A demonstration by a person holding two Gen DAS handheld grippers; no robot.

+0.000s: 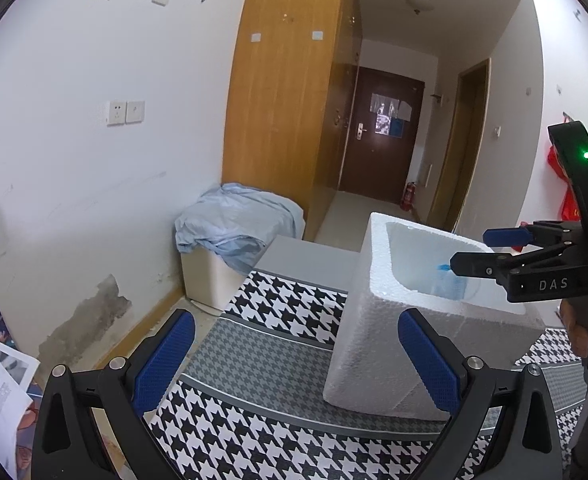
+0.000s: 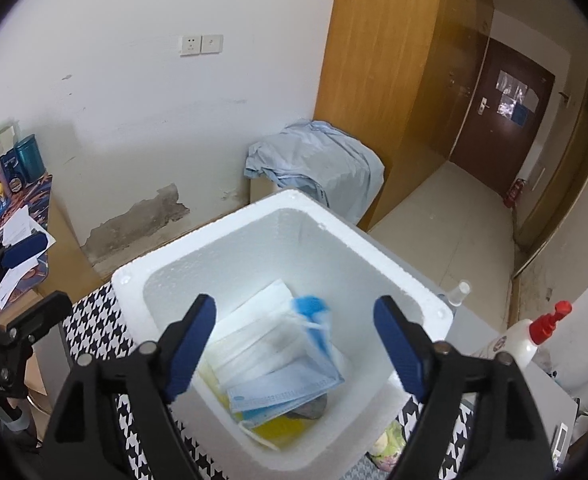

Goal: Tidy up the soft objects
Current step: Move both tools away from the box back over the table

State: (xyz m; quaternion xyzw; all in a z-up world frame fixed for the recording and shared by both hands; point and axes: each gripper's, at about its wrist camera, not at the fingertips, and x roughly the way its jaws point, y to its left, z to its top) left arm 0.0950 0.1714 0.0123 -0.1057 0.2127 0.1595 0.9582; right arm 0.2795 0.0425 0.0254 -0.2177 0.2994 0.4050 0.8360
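The right tool (image 2: 294,344) is hanging over the mouth of a white foam box (image 2: 134,280), its two blue pads spread wide with nothing pressed between them. Inside the box, flat packets of face masks (image 2: 278,376) are lying in a loose pile on the bottom, pale blue and white, with something yellow showing underneath; a blurred blue-and-white piece (image 2: 311,312) is showing just above the pile, between the pads but touching neither. The box itself is standing on a tabletop (image 2: 90,332) covered with a black-and-white houndstooth cloth. From the other side, the left tool (image 1: 294,364) is hovering low over that same cloth, its jaws also released and empty, with the near corner of the foam box just behind its right pad. In that view the right tool is reaching in from the right edge above the box rim, and part of a person's hand (image 1: 577,332) is showing behind it. A white pump bottle with a red top (image 2: 525,336) is standing on the tabletop to the right of the box. Beyond the tabletop, a crumpled light blue cloth (image 1: 234,220) is draped over a pale box against the wall, beside a tall wooden wardrobe (image 1: 286,92).
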